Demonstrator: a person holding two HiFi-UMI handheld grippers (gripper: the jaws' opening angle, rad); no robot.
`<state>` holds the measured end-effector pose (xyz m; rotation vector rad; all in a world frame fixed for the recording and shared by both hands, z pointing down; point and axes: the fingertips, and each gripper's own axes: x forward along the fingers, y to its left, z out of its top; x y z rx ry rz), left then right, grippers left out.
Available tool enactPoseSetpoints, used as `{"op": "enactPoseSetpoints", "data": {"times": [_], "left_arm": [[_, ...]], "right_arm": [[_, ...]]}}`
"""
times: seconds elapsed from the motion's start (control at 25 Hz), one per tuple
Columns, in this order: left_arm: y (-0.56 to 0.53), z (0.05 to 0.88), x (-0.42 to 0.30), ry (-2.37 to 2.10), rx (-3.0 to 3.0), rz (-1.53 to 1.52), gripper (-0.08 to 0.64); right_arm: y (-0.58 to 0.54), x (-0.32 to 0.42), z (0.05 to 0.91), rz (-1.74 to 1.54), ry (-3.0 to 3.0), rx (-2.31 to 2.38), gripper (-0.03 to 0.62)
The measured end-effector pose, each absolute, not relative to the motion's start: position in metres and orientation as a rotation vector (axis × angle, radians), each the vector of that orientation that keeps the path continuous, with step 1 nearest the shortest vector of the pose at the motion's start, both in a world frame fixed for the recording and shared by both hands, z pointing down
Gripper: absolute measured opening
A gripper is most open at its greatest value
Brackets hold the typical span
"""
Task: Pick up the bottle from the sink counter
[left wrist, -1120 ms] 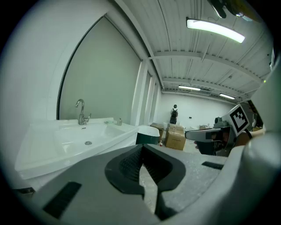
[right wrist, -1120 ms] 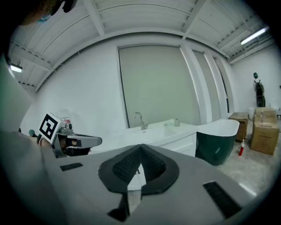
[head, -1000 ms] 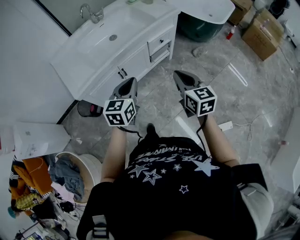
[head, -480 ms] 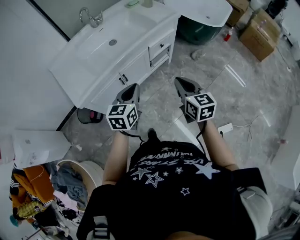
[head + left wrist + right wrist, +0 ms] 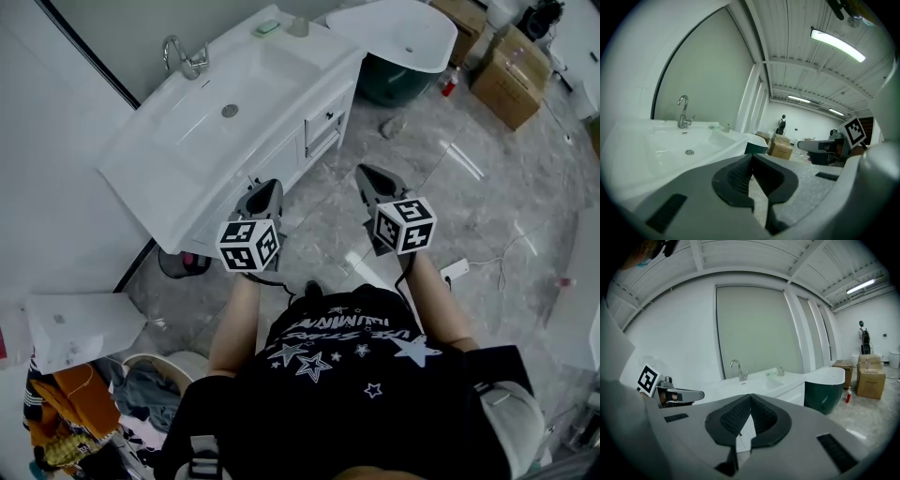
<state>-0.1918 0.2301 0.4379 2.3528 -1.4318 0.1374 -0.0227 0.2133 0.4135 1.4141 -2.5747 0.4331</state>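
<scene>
The small pale bottle [image 5: 298, 26] stands at the far right end of the white sink counter [image 5: 159, 159], beside a green soap dish [image 5: 268, 27]. It shows tiny in the left gripper view as the bottle [image 5: 727, 127] and in the right gripper view as the bottle [image 5: 780, 371]. My left gripper [image 5: 265, 190] hovers over the floor just off the counter's front edge, shut and empty. My right gripper [image 5: 368, 176] is level with it further right, also shut with nothing in it. Both are well short of the bottle.
A chrome faucet [image 5: 183, 56] and a drain [image 5: 230, 111] sit in the basin. A green-sided bathtub [image 5: 403, 33] stands past the counter, with cardboard boxes [image 5: 511, 70] and a red bottle [image 5: 451, 81] on the floor. A dark bin [image 5: 178, 264] is under the counter's near end.
The sink counter has slid lower and nearer in the head view, bringing its far end and the bottle into sight. Both grippers stay shut and side by side.
</scene>
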Motion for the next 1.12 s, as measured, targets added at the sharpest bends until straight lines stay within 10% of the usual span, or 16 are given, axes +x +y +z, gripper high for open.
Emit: {"op": "enactPoseSetpoints", "data": {"times": [1.12], "left_arm": [[0.018,0.456,-0.163,-1.486,2.270,0.174,0.009]], "right_arm": [[-0.019,0.017,0.438,0.510,-2.594,1.369,0.006]]}}
